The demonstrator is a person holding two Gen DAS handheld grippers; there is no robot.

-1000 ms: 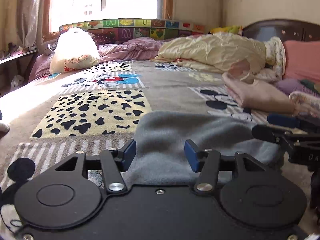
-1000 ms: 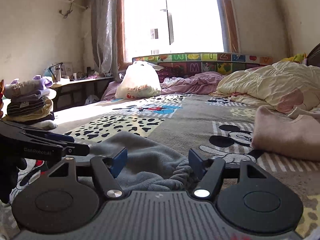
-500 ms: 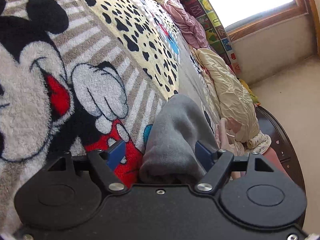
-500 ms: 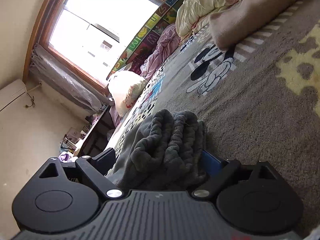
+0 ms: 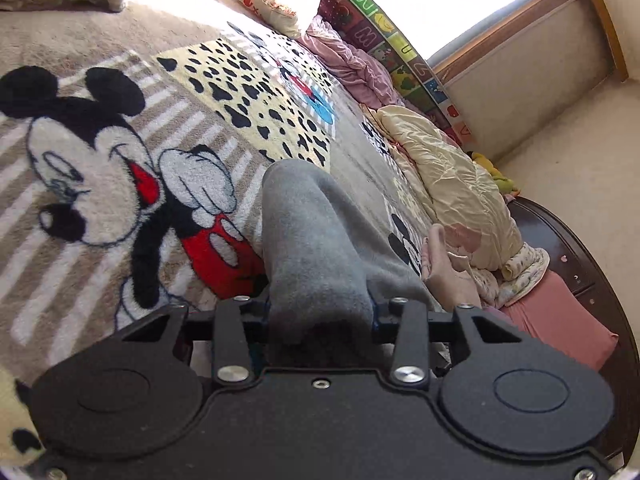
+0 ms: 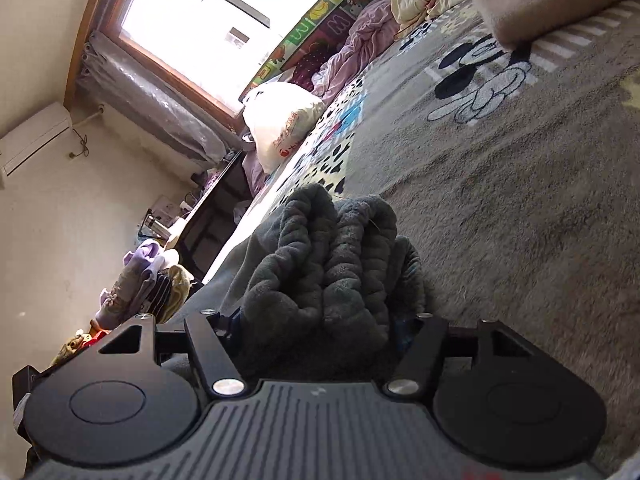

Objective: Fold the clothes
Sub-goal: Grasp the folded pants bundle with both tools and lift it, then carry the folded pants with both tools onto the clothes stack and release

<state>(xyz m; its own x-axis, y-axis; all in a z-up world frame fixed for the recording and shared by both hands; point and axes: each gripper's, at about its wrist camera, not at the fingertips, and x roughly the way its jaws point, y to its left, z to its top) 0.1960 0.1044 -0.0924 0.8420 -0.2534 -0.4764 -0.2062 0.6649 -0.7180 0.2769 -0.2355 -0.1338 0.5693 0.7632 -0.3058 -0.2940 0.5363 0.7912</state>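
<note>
Because each end is clamped, the grey fleece garment [image 5: 316, 240] hangs stretched above the cartoon-mouse blanket [image 5: 120, 184], ready for folding. Left gripper [image 5: 320, 312] pinches a smooth end; right gripper [image 6: 320, 320] squeezes a bunched, ribbed end.

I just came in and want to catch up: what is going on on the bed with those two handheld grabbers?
A person is folding laundry with a pair of tongs in each hand. Both the left tongs and the right tongs are clamped on one grey fleece garment, bunched thick between the fingers and lifted partly off the cartoon-mouse blanket. A folded beige piece lies further along the bed, and a stack of clothes sits off to one side.
</note>
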